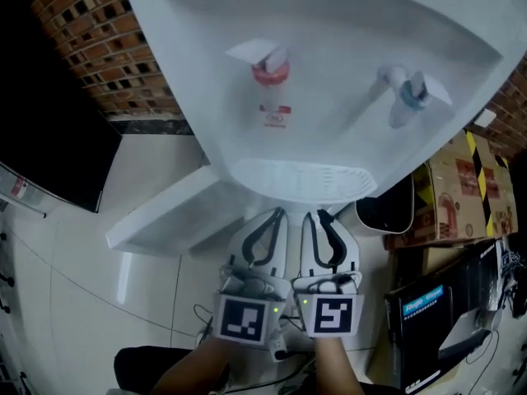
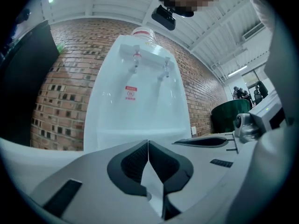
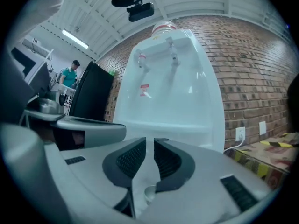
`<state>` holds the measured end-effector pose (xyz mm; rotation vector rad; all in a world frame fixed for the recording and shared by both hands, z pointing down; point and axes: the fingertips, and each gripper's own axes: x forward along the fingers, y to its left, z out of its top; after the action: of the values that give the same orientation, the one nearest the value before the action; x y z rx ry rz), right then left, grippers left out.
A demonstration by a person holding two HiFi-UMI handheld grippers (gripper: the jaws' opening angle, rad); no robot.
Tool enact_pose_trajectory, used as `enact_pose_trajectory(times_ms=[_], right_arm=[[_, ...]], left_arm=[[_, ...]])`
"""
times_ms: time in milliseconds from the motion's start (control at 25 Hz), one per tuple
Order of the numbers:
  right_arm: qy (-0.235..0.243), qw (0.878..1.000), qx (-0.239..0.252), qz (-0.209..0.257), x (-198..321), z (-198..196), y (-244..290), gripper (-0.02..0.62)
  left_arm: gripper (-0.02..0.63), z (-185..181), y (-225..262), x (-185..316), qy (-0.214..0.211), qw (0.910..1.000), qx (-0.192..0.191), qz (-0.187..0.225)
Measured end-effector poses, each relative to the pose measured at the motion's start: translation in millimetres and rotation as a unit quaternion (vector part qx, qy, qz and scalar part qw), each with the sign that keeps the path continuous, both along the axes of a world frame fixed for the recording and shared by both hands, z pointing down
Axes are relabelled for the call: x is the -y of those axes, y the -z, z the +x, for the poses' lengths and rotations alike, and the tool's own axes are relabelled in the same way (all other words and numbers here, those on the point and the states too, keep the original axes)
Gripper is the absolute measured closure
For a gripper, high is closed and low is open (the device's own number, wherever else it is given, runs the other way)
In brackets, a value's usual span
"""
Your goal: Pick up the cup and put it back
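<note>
I see no cup in any view. A white water dispenser (image 1: 329,72) fills the head view, with a red tap (image 1: 270,68), a blue tap (image 1: 409,89) and a grilled drip tray (image 1: 300,179) below them. Both grippers hang side by side just under the tray. The left gripper (image 1: 278,214) is shut, its pads touching with nothing between them (image 2: 148,143). The right gripper (image 1: 323,215) is open by a narrow gap, and that gap is empty (image 3: 150,141). Both gripper views look up at the dispenser's (image 2: 135,111) front (image 3: 173,92).
A black cabinet (image 1: 41,138) stands at the left against the brick wall (image 1: 99,39). Cardboard boxes (image 1: 461,188) and a dark object (image 1: 387,208) crowd the right side. A wall socket (image 3: 240,133) sits low on the wall. A green bin (image 2: 229,115) and a distant person (image 3: 71,73) are further off.
</note>
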<state>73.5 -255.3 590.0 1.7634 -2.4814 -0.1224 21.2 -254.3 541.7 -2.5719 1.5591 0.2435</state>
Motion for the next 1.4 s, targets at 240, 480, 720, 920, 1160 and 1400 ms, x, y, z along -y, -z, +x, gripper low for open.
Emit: enact_pose_trajectory(times_ms=[240,480,720,920,1160,1400], right_arm=[[-0.004,1.0,0.005,-0.003,22,6,-62,0.501],[-0.007,1.0,0.011,-0.004,43,5,-114,0.454],[-0.004,1.0,0.022,-0.015,67,-3,-165,0.348],[-0.018,0.999,0.039,-0.033,100,-7,-205,0.243],[-0.018,0.997,0.021,-0.07,137,-15,-252,0.183],[-0.022,0.996,0.007,-0.085,158,-14,-269,0.212]], left_arm=[[0.604,0,-59,18,0.004,1.0,0.003,-0.004],[0.604,5,-97,33,0.0,0.9999,-0.01,-0.009],[0.604,-1,-113,32,-0.003,0.9998,-0.017,-0.007],[0.604,-8,-116,29,0.0,0.9998,-0.019,-0.006],[0.604,-13,-125,27,-0.002,0.9998,-0.013,-0.016],[0.604,-18,-136,29,0.0,0.9996,-0.007,-0.026]])
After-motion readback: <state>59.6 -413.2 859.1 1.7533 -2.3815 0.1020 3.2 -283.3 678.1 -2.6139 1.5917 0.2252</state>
